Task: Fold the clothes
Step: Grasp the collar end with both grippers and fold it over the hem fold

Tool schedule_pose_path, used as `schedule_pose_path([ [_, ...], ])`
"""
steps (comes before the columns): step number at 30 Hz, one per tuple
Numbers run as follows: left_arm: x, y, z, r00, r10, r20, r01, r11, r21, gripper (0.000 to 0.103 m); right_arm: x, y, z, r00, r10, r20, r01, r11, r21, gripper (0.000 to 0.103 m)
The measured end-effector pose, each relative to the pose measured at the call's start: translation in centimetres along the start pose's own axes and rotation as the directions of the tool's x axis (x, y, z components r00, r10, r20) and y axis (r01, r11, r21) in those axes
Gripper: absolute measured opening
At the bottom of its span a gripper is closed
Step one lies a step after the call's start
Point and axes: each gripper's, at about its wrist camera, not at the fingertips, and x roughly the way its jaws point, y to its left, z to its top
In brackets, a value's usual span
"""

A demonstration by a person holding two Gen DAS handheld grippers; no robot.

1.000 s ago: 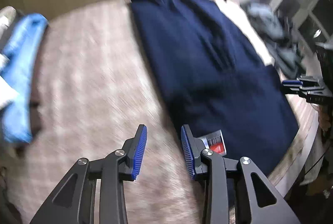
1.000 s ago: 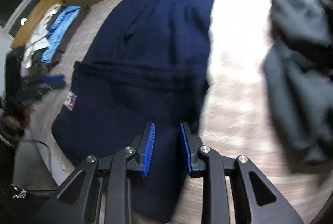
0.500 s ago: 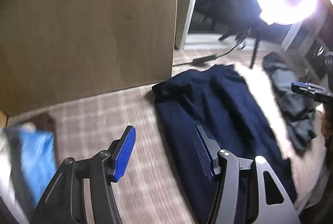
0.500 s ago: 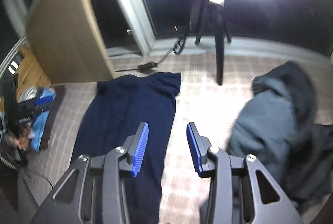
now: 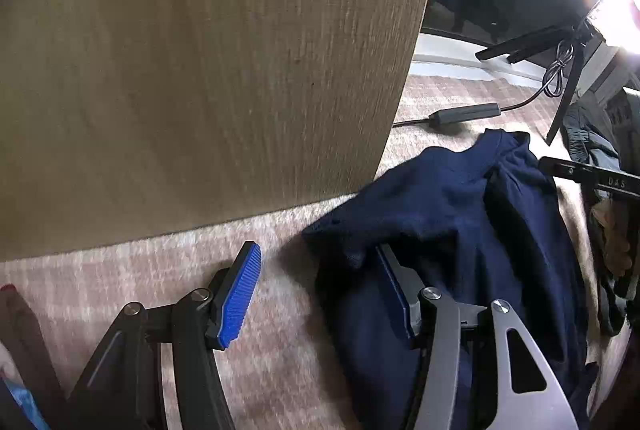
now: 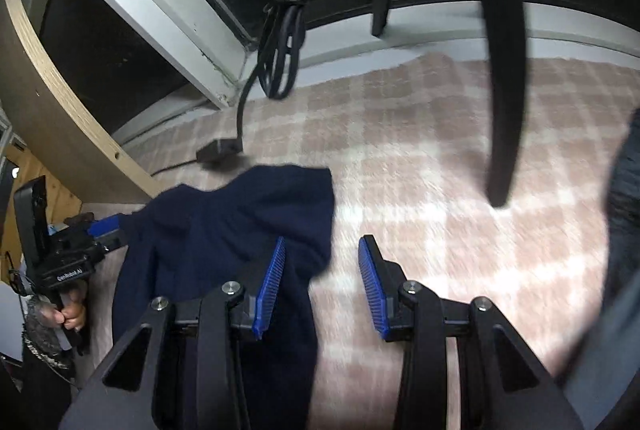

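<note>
A navy blue garment (image 5: 460, 230) lies flat on the pink checked blanket (image 5: 280, 350); it also shows in the right wrist view (image 6: 224, 230). My left gripper (image 5: 320, 270) is open at the garment's far left corner, one finger over the blanket and the other over the cloth. My right gripper (image 6: 322, 262) is open at the garment's far right corner, its left finger over the cloth and its right finger over the blanket (image 6: 440, 190). Neither gripper holds anything.
A wooden panel (image 5: 200, 70) stands close behind the garment. A black power adapter (image 5: 464, 112) with its cable lies on the blanket near the window sill. A tripod leg (image 6: 502, 70) stands to the right. A grey garment (image 6: 624, 230) lies at the far right.
Both grippers have moved forward along the garment to its far end and opened wider. The wooden panel and window are now close.
</note>
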Motion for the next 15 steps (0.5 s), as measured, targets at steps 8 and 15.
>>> schedule_pose_path([
  [8,1.7,-0.5,0.7,1.000,0.014,-0.003,-0.014,1.000,0.024,0.060,1.6,1.1,1.7,1.000,0.010,-0.001,-0.010,0.996,-0.089,0.038],
  [15,1.9,-1.4,0.8,0.999,-0.031,0.028,0.029,0.997,0.071,0.030,2.3,2.7,1.2,1.000,0.015,-0.004,-0.015,0.983,-0.183,0.021],
])
